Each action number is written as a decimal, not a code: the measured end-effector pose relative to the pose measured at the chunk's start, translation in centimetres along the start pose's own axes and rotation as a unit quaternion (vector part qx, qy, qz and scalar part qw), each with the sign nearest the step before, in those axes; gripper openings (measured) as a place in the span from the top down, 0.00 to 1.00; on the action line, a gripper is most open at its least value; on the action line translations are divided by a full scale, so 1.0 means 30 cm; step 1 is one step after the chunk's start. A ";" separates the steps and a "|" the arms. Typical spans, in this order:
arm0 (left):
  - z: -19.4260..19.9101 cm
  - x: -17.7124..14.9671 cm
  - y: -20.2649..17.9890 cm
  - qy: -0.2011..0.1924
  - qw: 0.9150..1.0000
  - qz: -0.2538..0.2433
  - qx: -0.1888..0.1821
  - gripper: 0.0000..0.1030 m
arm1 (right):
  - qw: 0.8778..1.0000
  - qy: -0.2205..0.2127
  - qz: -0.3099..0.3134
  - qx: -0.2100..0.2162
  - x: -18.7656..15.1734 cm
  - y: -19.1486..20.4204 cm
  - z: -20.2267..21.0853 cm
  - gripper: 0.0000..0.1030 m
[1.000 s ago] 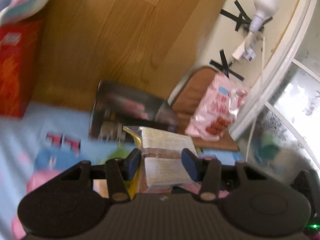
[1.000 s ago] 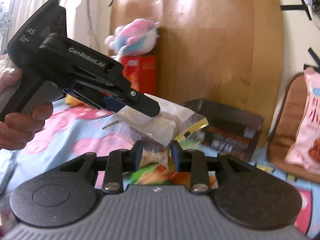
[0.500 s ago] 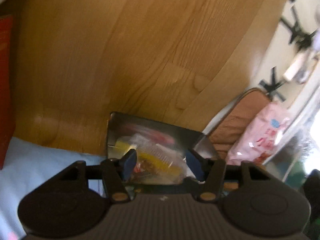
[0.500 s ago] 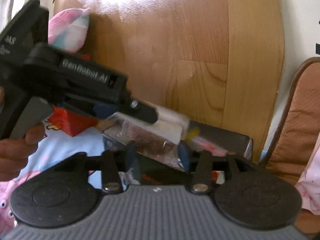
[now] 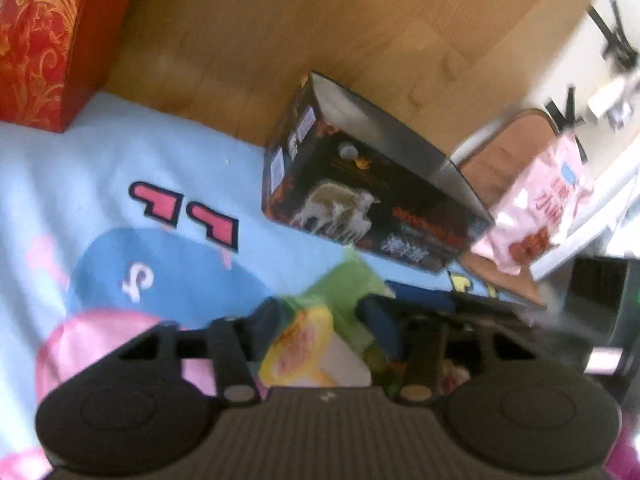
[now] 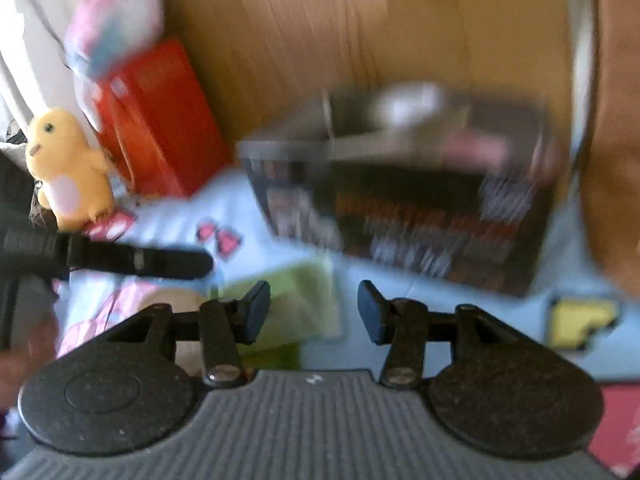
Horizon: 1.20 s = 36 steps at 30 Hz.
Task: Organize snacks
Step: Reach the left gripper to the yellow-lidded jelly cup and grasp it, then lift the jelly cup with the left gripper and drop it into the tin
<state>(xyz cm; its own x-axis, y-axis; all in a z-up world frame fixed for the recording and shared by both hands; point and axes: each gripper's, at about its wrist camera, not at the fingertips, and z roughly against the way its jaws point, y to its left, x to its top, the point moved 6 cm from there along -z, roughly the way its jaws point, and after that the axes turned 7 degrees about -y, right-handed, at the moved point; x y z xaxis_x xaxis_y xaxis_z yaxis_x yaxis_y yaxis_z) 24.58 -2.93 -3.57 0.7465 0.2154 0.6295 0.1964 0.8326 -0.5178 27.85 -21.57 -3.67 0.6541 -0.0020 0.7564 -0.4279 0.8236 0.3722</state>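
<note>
The clear-wrapped snack, earlier in the left gripper, now lies in the black box at the far side. That gripper has been closing around a green-yellow packet; contact unclear. The right gripper hangs open, empty.

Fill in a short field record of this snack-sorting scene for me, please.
Surface: blue cartoon blanket
Black box: open at the top, standing against the wooden board; contents too blurred to tell
Left gripper: jaws have just been closing, green-and-yellow packet between them; grip unclear
Right gripper: jaws have just been opening, nothing between them
Pink bag: on the brown seat, right of the black box
Red box: left of the black box
Yellow plush: beside the red box
</note>
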 end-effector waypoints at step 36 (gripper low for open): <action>0.599 -0.268 0.168 -0.086 0.992 0.092 -0.018 0.38 | 0.984 -0.051 0.173 0.010 -0.210 0.486 0.136 0.66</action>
<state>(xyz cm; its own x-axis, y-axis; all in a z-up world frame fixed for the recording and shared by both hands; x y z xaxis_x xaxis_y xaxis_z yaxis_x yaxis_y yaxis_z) 8.15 8.70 -0.84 0.6526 0.4485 0.6107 0.0918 0.7533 -0.6513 14.95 -11.85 -0.81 0.4019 0.2181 0.8893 -0.6268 0.7735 0.0936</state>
